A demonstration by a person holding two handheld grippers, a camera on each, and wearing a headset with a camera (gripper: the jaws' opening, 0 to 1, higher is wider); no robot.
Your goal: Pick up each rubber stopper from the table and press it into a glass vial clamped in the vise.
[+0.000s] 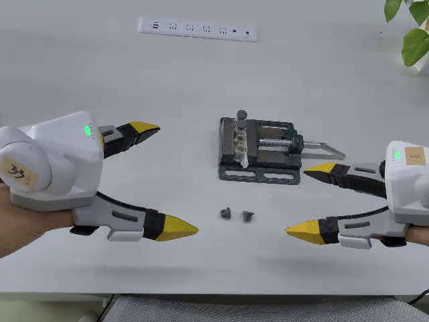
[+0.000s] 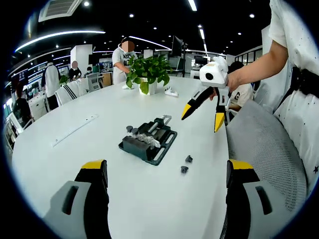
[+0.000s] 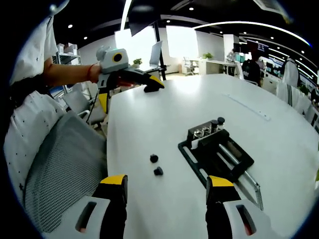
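A dark vise (image 1: 260,151) sits mid-table with a row of glass vials (image 1: 239,144) clamped in it. The far end of the row carries a dark stopper (image 1: 241,115). Two small grey rubber stoppers (image 1: 226,213) (image 1: 248,216) lie side by side on the table in front of the vise. My left gripper (image 1: 164,178) hovers open at the left, nothing between its yellow tips. My right gripper (image 1: 308,200) hovers open at the right, equally bare. From the left gripper view the vise (image 2: 148,141) and stoppers (image 2: 189,159) lie ahead; the right gripper view shows the stoppers (image 3: 154,158) left of the vise (image 3: 217,149).
The vise's screw handle (image 1: 322,146) sticks out to the right. A white power strip (image 1: 198,29) lies at the table's far side and a plant (image 1: 410,30) stands at the far right. A mesh chair (image 1: 268,310) is below the near edge.
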